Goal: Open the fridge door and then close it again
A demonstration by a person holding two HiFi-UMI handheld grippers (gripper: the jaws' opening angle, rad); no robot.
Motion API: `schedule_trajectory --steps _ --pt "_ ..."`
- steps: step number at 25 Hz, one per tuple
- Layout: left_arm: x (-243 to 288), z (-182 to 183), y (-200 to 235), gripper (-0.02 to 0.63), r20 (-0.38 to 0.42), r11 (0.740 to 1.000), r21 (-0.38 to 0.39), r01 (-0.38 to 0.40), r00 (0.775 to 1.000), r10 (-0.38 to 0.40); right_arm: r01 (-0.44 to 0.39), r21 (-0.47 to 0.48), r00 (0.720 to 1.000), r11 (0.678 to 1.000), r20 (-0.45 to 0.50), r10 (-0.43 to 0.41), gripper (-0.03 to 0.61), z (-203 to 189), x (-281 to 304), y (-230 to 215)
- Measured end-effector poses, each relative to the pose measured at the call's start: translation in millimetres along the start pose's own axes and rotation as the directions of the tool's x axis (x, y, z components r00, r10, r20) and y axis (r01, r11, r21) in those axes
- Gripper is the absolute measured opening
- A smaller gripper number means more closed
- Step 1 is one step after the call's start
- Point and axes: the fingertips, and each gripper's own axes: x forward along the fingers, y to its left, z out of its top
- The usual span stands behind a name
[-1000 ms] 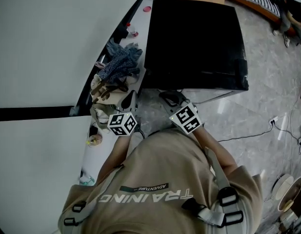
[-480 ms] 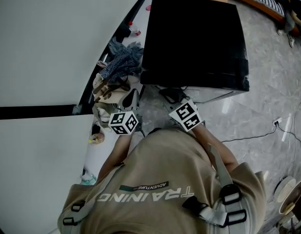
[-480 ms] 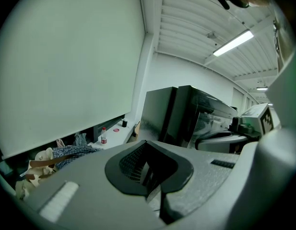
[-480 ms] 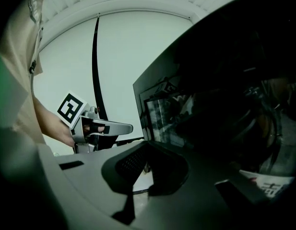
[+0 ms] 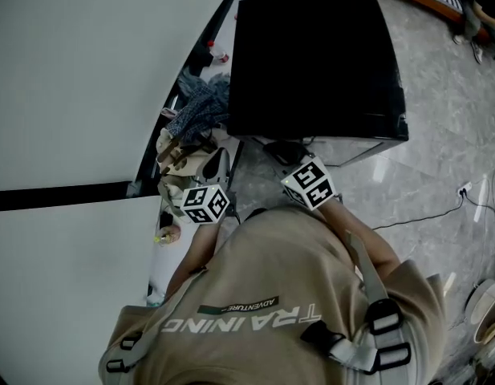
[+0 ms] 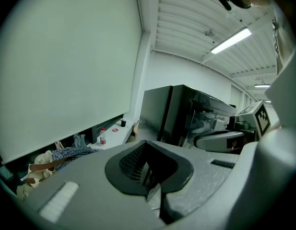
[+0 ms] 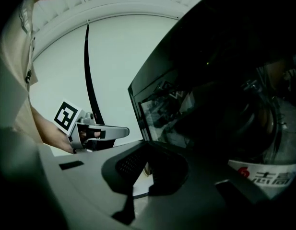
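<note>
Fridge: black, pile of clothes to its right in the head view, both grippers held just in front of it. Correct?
Not quite. The head view shows the pile of clothes to the left of the black fridge, not to its right. The rest holds: the left gripper and the right gripper are both held just in front of it.

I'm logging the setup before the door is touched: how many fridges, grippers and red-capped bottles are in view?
fridge: 1
grippers: 2 (left gripper, right gripper)
red-capped bottle: 1
Total: 4
</note>
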Motion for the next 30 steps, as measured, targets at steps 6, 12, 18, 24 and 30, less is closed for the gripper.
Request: schedule_trajectory --steps 6,12,18,24,30 --pt "-1 -4 -3 -0.002 0.004 1.0 -0.004 0.019 1.0 -0.019 0.026 -0.034 1.0 0.999 0.005 -0.026 -0.005 1 0 -2" --pt "-9 -14 -2 -0.002 -0.013 0.998 -0.012 0.06 0.998 -0.06 0.084 0.008 0.996 0.996 -0.006 -0.084 -0.005 0 -2 0" --pt "-35 -14 16 -0.002 -0.013 0.997 -0.027 0.073 0.997 -0.073 0.137 0.023 0.99 0.99 -0.028 -0.136 -0.005 -1 0 18" --pt "-61 -14 31 -0.002 0.002 0.995 -0.041 0.091 0.996 -0.091 0.175 -0.008 0.984 0.985 -0.015 -0.175 -0.005 10 -1 40" --pt "-75 -7 38 -0.002 0.022 0.99 -0.004 0.14 0.99 -0.14 0.225 -0.033 0.974 0.974 0.028 -0.224 -0.005 27 2 61"
